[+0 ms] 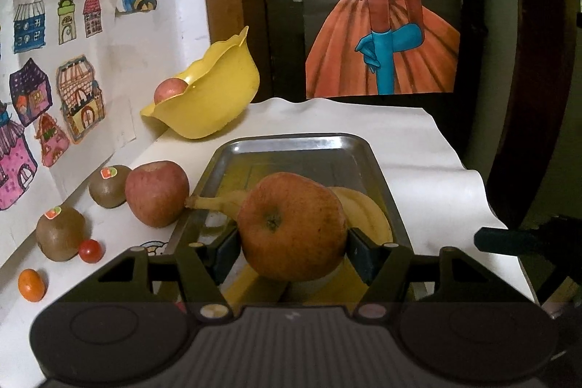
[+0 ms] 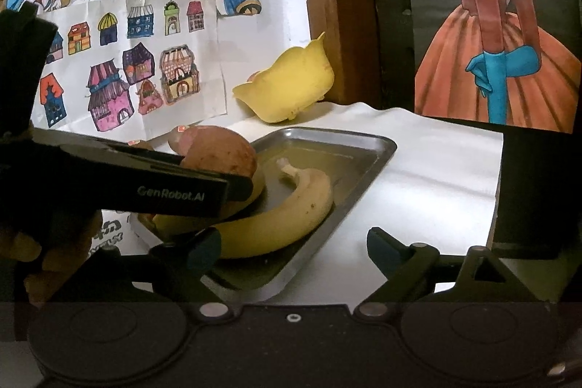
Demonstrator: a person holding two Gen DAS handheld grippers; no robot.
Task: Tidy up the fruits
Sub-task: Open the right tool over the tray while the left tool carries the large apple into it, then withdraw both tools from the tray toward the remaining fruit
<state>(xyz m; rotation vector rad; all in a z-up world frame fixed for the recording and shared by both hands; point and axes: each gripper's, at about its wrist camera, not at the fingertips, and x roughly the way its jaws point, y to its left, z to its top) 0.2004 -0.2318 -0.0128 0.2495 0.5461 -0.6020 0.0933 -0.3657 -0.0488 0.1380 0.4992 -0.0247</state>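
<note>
My left gripper (image 1: 293, 239) is shut on a reddish-orange apple (image 1: 293, 226), held just above the near end of a steel tray (image 1: 291, 144). A banana (image 1: 363, 210) lies in the tray behind and under the apple. The right wrist view shows the same apple (image 2: 222, 151) clamped by the left gripper's black finger (image 2: 174, 191) over the tray (image 2: 374, 155), with the banana (image 2: 287, 217) beneath. My right gripper (image 2: 293, 244) stands open at the tray's near edge, holding nothing. A second apple (image 1: 157, 193) rests on the table left of the tray.
A yellow bowl (image 1: 214, 90) holding another apple (image 1: 169, 89) leans at the back left corner. Two kiwis (image 1: 109, 186) (image 1: 61, 232), a cherry tomato (image 1: 90, 250) and a small orange (image 1: 32, 284) lie along the wall. White cloth (image 1: 418, 148) covers the table to the right.
</note>
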